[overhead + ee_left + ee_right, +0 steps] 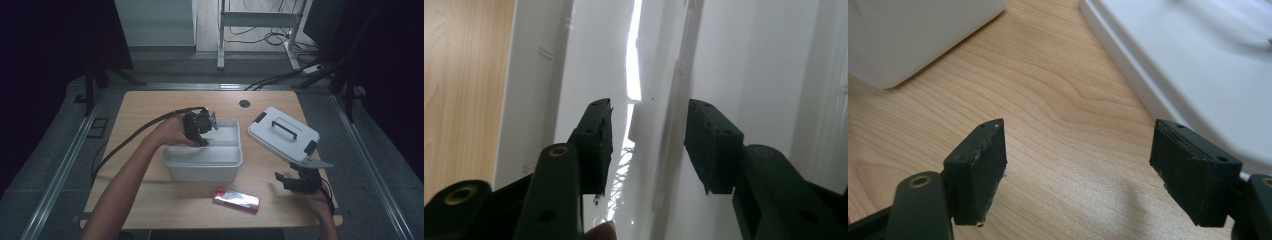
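Observation:
An open white plastic box (200,167) stands mid-table. A raised divider (670,120) runs along its inside. My left gripper (204,140) reaches down into the box at its back left, and its jaws (649,145) stand apart on either side of the divider without pressing on it. The box's white lid (282,132), with a black handle and latches, lies to the right of the box. My right gripper (290,179) hovers open just in front of the lid, over bare wood (1078,160), with nothing between its fingers. The lid's edge (1198,75) lies just to its right.
A red and silver packet (236,198) lies on the wooden table (150,107) near the front edge, between box and right gripper. A small round hole (244,103) sits at the table's back. The left gripper's cable (135,135) trails off to the left.

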`<state>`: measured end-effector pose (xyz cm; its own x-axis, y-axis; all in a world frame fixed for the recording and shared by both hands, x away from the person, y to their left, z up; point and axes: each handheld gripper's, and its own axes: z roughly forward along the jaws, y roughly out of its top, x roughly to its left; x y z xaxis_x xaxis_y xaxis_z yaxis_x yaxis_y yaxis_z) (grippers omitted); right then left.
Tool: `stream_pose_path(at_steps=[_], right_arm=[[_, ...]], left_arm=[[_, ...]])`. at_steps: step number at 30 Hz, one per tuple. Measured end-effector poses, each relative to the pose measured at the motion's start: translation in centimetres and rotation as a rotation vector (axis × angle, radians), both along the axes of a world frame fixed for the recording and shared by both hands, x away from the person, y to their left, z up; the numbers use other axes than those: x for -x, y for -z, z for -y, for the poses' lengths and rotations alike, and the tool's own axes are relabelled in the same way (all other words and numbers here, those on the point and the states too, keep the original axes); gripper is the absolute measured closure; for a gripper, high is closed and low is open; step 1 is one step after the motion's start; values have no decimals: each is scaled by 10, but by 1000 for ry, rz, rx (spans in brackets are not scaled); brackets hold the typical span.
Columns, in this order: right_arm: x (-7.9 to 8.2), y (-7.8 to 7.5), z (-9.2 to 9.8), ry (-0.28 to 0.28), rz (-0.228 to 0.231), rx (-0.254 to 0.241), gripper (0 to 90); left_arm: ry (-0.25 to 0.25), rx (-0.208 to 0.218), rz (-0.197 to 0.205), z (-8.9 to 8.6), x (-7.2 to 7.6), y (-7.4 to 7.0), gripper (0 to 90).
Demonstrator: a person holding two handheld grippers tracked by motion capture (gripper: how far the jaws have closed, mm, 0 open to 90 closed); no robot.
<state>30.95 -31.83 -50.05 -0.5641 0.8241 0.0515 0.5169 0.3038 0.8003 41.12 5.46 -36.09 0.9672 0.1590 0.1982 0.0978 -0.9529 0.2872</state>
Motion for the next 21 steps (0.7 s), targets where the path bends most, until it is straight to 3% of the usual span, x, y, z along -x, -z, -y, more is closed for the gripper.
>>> stream_pose_path(at_steps=[14, 17, 21], right_arm=[[-1, 3, 2, 8, -7, 2, 222], [-1, 3, 3, 9, -9, 5, 223], [-2, 4, 3, 12, -12, 7, 223]], left_arm=[[23, -9, -51, 1, -6, 6, 670], [30, -19, -69, 1, -8, 8, 693], [39, 1, -105, 1, -10, 9, 762]])
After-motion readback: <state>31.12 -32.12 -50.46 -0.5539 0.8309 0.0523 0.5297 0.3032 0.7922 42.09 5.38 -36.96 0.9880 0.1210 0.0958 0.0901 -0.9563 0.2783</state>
